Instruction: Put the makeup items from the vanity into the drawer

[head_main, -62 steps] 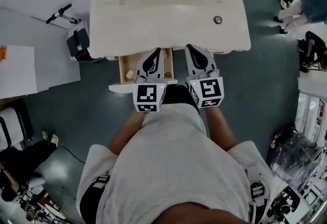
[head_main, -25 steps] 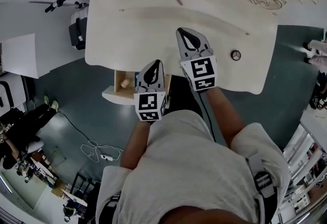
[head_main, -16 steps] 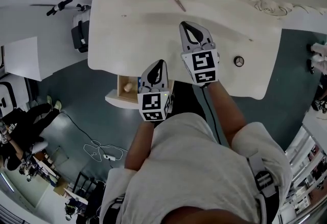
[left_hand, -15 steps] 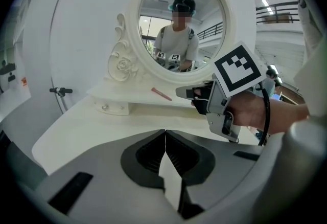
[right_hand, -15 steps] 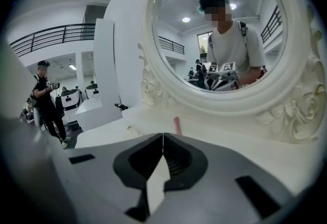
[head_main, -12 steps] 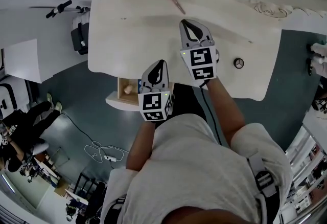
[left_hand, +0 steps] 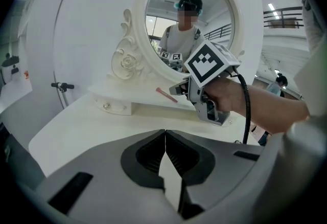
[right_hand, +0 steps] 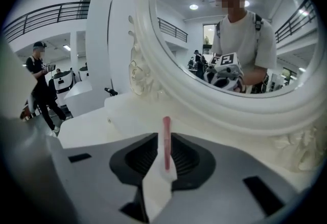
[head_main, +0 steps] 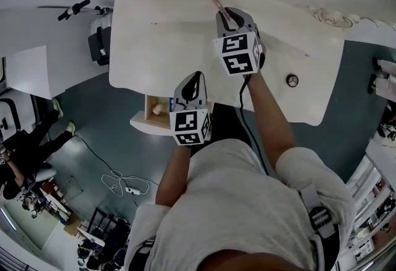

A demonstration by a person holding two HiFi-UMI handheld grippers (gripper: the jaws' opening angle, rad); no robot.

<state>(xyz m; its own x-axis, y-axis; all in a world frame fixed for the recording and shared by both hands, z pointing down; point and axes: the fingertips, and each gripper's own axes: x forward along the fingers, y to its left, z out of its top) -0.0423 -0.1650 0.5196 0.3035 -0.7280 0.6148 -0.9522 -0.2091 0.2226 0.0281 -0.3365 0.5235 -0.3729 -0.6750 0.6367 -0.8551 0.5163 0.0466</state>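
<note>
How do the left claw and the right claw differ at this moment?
The left claw is shut with nothing between its jaws; the right claw stands open around the pink makeup stick. The left claw sits at the front edge of the vanity, by the open drawer; the right claw reaches to the vanity's back. Both are the same grey design.

Cream sheen, matt grey plastic, pale wood

The vanity top (head_main: 167, 34) is smooth and cream with a soft sheen, like painted wood. The carved mirror frame (right_hand: 204, 110) is glossy white around clear reflecting glass (right_hand: 194, 23). The pink makeup stick (right_hand: 166, 138) looks like smooth, slightly translucent plastic. The left gripper (left_hand: 165, 132) and right gripper (right_hand: 163, 136) are matt grey plastic with dark ribbed pads (left_hand: 152, 154). The drawer (head_main: 154, 106) shows pale, unpainted-looking wood inside. The person's shirt (head_main: 235, 202) is matt light cloth.
</note>
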